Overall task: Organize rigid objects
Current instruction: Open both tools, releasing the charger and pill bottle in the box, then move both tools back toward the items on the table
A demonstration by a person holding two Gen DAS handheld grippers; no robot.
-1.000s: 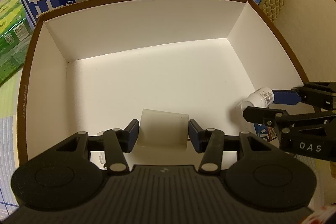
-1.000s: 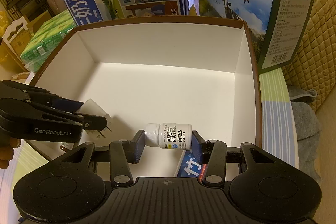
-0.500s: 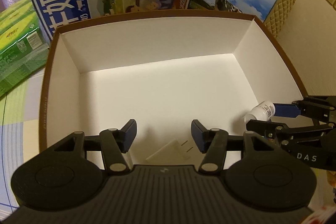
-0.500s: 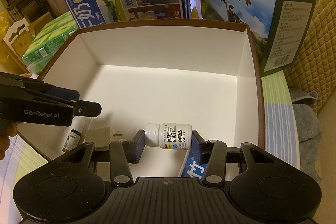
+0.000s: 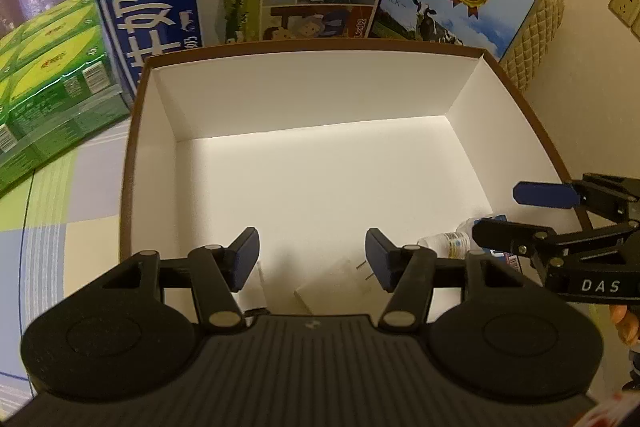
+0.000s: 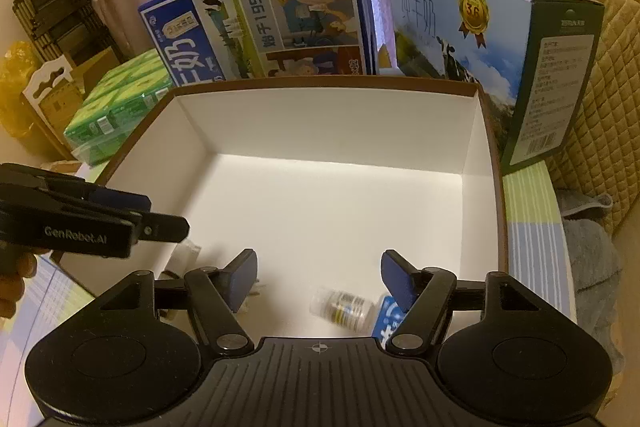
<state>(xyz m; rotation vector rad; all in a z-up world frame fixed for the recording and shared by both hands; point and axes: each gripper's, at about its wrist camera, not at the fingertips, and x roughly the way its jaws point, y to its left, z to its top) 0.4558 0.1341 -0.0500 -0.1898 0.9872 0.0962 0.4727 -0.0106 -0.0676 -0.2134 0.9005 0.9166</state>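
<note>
Both grippers hover over a white box, jaws opening: left above a plug, right above a bottle.

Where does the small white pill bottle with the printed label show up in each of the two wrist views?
Left wrist view: the small white pill bottle lies on its side at the lower right of the box floor, beyond the left tool's right finger.
Right wrist view: the bottle lies low, right of centre, between the right tool's opening fingers, untouched.
Shared landmark: the brown-rimmed white cardboard box.
</note>
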